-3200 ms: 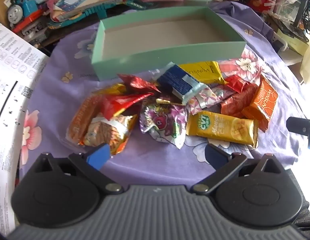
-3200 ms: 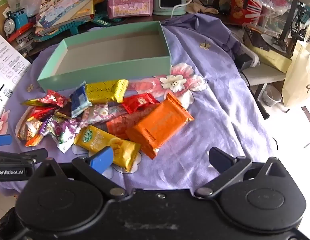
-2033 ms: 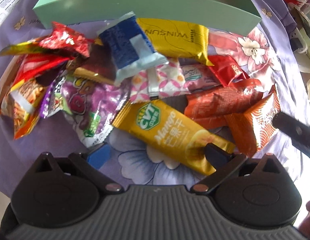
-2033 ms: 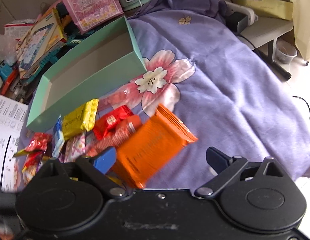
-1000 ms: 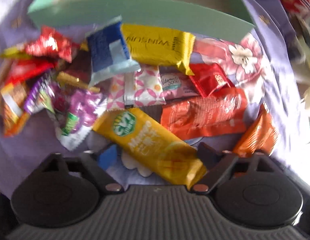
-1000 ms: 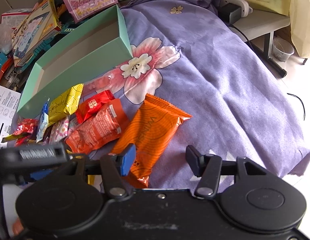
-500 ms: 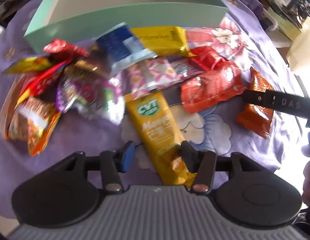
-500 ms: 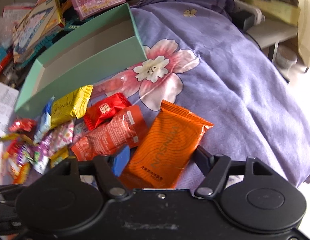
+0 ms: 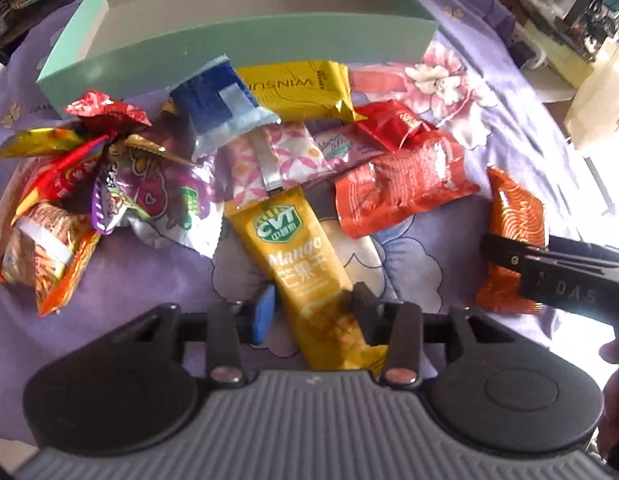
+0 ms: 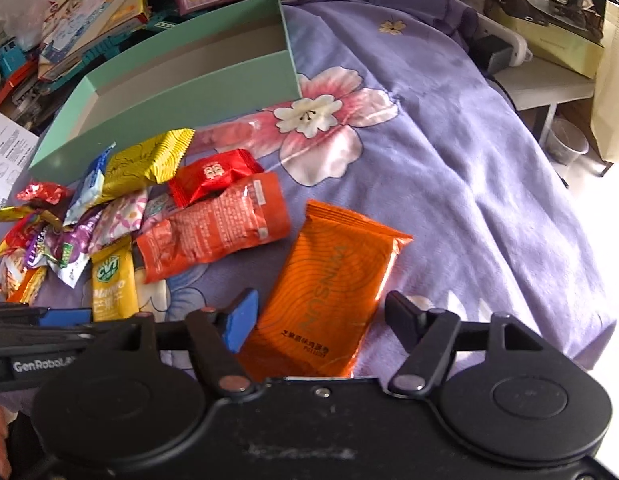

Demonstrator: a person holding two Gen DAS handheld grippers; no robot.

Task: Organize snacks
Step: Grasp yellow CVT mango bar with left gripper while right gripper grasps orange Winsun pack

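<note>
Left wrist view: left gripper (image 9: 311,310) jaws, just closing, pinching near end of yellow mango packet (image 9: 299,258), which is lying on purple flowered cloth (image 9: 149,276). Snack pile (image 9: 157,160) sitting just before mint-green box (image 9: 245,40); box holding nothing visible. Right gripper's arm showing at right edge over orange packet (image 9: 517,208).

Right wrist view: right gripper (image 10: 319,316) jaws standing spread, orange packet (image 10: 329,288) lying between them; whether pads are touching it, cannot tell. Red pouch (image 10: 217,224) lying just left of it.
</note>
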